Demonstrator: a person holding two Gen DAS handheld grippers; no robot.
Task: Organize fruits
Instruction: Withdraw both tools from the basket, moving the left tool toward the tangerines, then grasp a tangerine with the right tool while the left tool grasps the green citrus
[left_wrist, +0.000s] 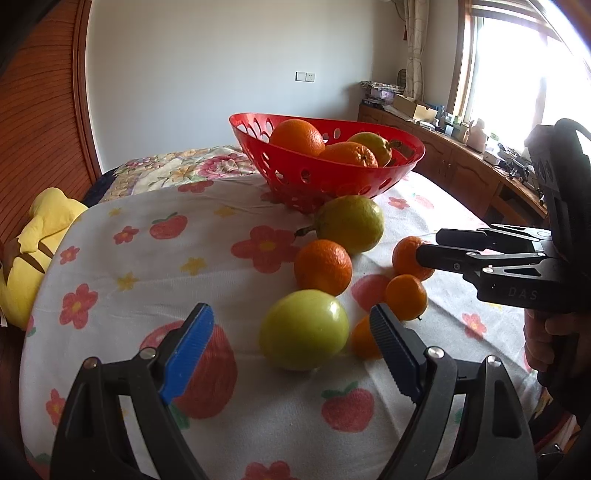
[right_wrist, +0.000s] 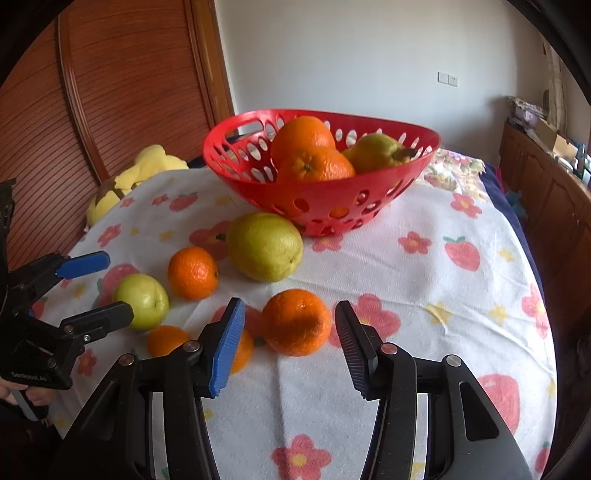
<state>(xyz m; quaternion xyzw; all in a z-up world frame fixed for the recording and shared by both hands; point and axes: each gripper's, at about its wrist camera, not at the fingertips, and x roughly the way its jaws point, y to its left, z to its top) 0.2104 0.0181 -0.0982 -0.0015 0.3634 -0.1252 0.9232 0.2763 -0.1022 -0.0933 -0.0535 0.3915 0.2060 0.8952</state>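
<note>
A red perforated basket (left_wrist: 295, 173) (right_wrist: 258, 184) holds two oranges and a pear. On the floral cloth lie a green apple (left_wrist: 303, 329) (right_wrist: 142, 300), a large pear (left_wrist: 351, 223) (right_wrist: 264, 245), and several tangerines (left_wrist: 323, 266) (right_wrist: 192, 272). My left gripper (left_wrist: 291, 332) is open, with the apple just ahead between its fingers, not touching. My right gripper (right_wrist: 290, 334) is open, its fingers on either side of a tangerine (right_wrist: 296, 322) (left_wrist: 406, 254). The right gripper shows in the left view (left_wrist: 428, 245), the left gripper in the right view (right_wrist: 110, 286).
A yellow plush toy (left_wrist: 40, 236) (right_wrist: 147, 166) lies off the table's far left edge. A wooden wardrobe stands behind (right_wrist: 110, 92). A cluttered wooden counter (left_wrist: 461, 147) runs under the window at the right. A floral quilt (left_wrist: 184, 166) lies behind the basket.
</note>
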